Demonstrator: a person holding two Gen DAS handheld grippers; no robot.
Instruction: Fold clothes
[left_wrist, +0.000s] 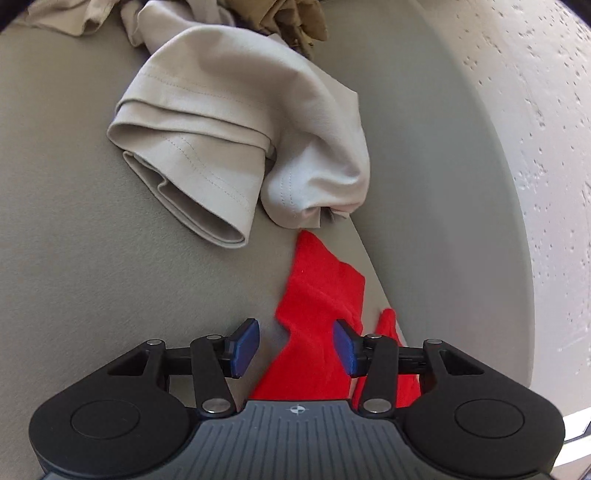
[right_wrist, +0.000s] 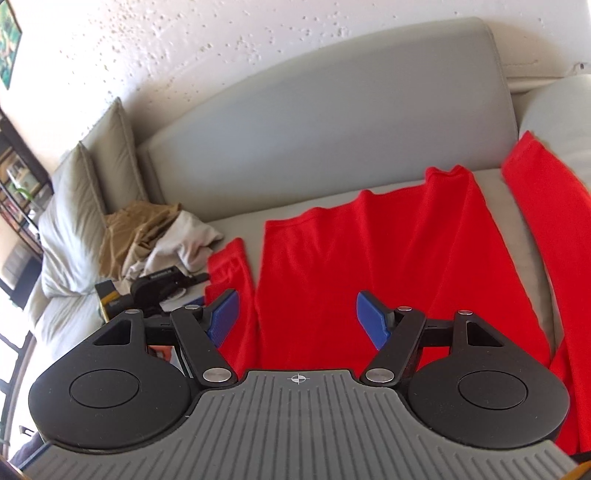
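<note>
Fingers, left gripper (left_wrist: 295, 347): blue pads (left_wrist: 246, 347) spread wide, nothing between them; they hover just above the cuff end of a red sleeve (left_wrist: 317, 295), with no contact that can be made out.

Fingers, right gripper (right_wrist: 297, 319): blue pads (right_wrist: 373, 319) spread wide, gripping nothing; held over the near part of the red shirt (right_wrist: 369, 258). Whether they touch the cloth cannot be told.

Red shirt: long-sleeved, spread flat on the grey sofa seat (right_wrist: 240, 221). One sleeve (right_wrist: 231, 269) lies alongside the body on the left in the right wrist view; the other sleeve (right_wrist: 546, 206) runs up the right side toward the sofa arm (right_wrist: 554, 107). The far edge of the body is rumpled near the backrest (right_wrist: 314, 122).

Beige garment (left_wrist: 221, 122): crumpled, hems folded over, lying on the seat (left_wrist: 74, 221) just beyond the red sleeve's tip, close to it.

Tan garment (right_wrist: 140, 225): bunched in a heap with the beige one, against the cushions (right_wrist: 74, 206) at the sofa's left end.

Open room: bare seat to the left of the beige garment in the left wrist view; a bare strip between shirt and backrest in the right.

Pose: both grippers angled down at the seat from the front edge, the left one seen at the left in the right wrist view (right_wrist: 162, 284).

Surround: speckled white wall (right_wrist: 184, 44) behind the sofa.
</note>
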